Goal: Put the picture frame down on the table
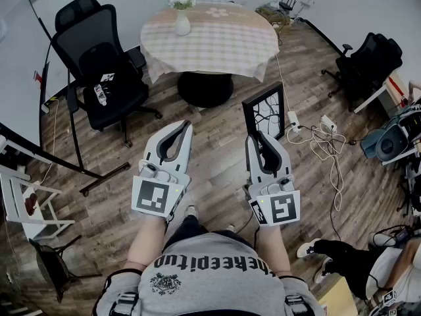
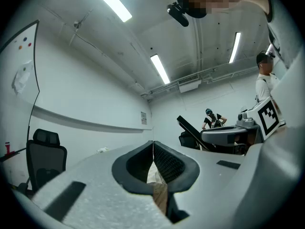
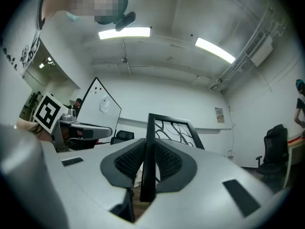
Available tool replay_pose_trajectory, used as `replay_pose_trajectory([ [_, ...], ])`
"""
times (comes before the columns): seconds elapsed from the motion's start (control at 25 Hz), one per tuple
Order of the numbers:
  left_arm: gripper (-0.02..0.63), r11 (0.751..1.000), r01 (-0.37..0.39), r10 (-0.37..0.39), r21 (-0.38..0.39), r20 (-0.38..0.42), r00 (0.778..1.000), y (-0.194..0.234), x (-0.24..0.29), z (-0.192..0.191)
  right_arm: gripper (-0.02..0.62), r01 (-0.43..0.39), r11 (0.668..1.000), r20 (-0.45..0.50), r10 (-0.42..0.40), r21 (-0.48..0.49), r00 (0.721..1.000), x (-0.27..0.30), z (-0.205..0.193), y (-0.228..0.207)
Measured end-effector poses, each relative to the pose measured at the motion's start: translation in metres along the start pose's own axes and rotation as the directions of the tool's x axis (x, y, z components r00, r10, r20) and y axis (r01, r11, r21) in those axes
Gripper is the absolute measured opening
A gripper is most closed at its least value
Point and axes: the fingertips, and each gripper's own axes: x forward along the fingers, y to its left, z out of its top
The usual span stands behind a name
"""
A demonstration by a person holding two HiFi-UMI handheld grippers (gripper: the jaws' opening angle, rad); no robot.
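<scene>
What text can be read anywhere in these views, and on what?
"keepitup": print on the person's sweatshirt, upside down in the head view; the letters at either end are unclear.
Wall notice: too small to read.
Square markers: black-and-white patterns, no letters.

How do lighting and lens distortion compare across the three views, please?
Head view: evenly lit, edges bowed, picture frame sharp. Left gripper view: strong fisheye, dark corners, ceiling strip lights glaring. Right gripper view: same vignette, the frame crisp between the jaws.
</scene>
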Motion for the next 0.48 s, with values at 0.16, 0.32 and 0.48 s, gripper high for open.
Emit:
replay_pose_trajectory([
  [0.16,0.017,1.0,-0.006,0.006,0.003,-0.008,1.0,0.0024,-0.0014,0.0004,0.067,-0.002,1.0,0.005,0.002,-0.002,1.0,-0.0019,0.0017,0.0014],
  [0.32,0.017,1.0,0.005,-0.005,0.003,0.006,1.0,0.0016,-0.0002,0.0009,0.067,0.001,1.0,0.01,-0.001,-0.002,1.0,-0.0016,0.002,0.0011],
  [0.48,0.017,1.0,0.01,-0.011,0.006,0.007,1.0,0.0018,0.0024,-0.0006,0.067,0.007,1.0,0.012,-0.007,-0.004,1.0,-0.001,0.0001,0.0005],
])
